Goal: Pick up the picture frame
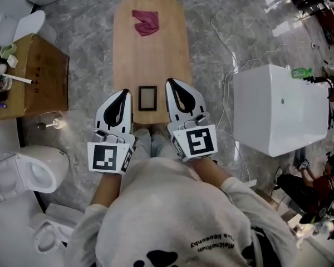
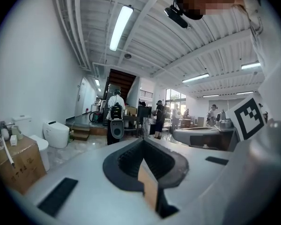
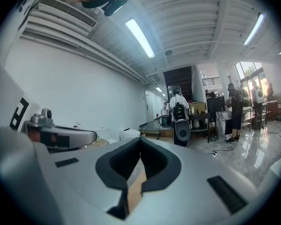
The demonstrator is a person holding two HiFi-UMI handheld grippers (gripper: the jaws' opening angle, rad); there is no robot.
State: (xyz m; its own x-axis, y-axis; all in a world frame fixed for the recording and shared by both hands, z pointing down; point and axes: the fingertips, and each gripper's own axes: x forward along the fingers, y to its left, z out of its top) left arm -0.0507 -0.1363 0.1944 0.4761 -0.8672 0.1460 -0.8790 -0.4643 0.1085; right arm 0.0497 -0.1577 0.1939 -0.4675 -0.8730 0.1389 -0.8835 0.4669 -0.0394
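Observation:
A small dark picture frame (image 1: 147, 98) lies flat near the near end of the long wooden table (image 1: 150, 54). My left gripper (image 1: 124, 92) hovers just left of the frame and my right gripper (image 1: 171, 82) just right of it, so the frame sits between them. Both point away from me along the table. In the left gripper view the left gripper (image 2: 143, 142) is shut with nothing in it. The right gripper (image 3: 140, 142) is shut and empty too in the right gripper view. Neither gripper view shows the frame.
A red cloth (image 1: 146, 22) lies on the table's far part. A cardboard box (image 1: 39, 74) with small items stands at the left, a toilet (image 1: 30, 174) below it. A white tub (image 1: 278, 107) stands at the right, with cables (image 1: 222, 32) on the marble floor.

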